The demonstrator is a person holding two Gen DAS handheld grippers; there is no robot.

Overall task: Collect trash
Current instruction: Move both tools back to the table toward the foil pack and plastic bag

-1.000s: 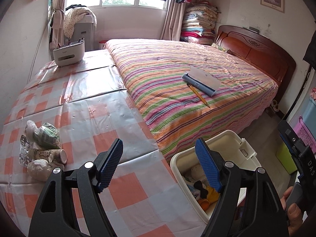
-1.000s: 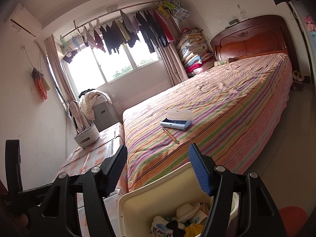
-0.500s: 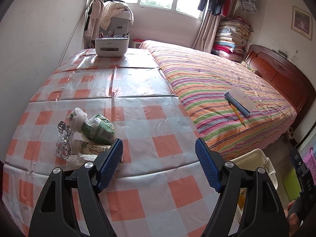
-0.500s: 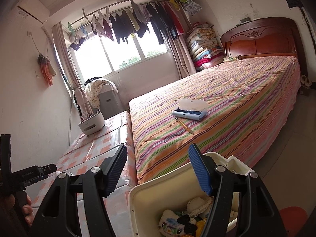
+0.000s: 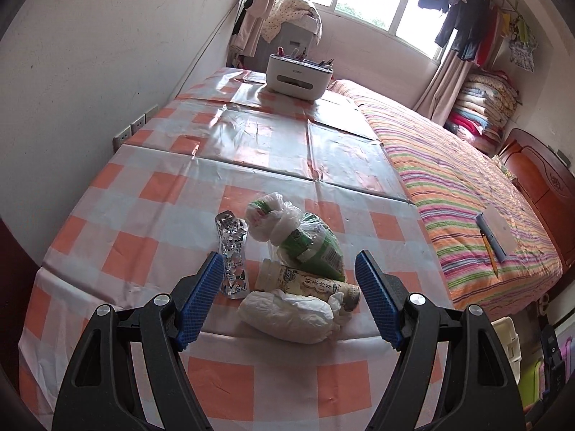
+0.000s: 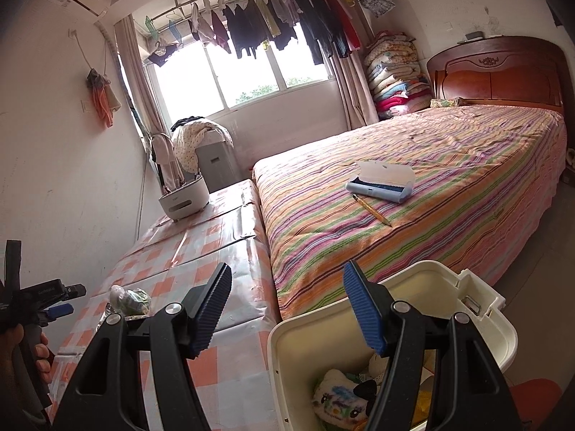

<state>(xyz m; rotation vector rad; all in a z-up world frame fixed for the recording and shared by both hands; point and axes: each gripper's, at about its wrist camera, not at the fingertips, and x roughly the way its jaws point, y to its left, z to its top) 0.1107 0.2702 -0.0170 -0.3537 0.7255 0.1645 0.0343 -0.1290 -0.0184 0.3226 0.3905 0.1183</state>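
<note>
Checked worktop (image 5: 151, 194), five trash pieces.
Both hand-held grippers, left (image 5: 287, 298) and right (image 6: 285, 309), released; bin (image 6: 424, 280) under right.

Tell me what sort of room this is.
A lived-in bedroom: a striped bed with a wooden headboard, folded quilts stacked in the corner, and laundry hanging at the window.

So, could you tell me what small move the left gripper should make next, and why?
Probably ease the left gripper forward and down onto the white crumpled bag. Its jaws stand open and empty, the bag lies nearest between them on the checked tablecloth, and the bin waits under the right gripper.
</note>
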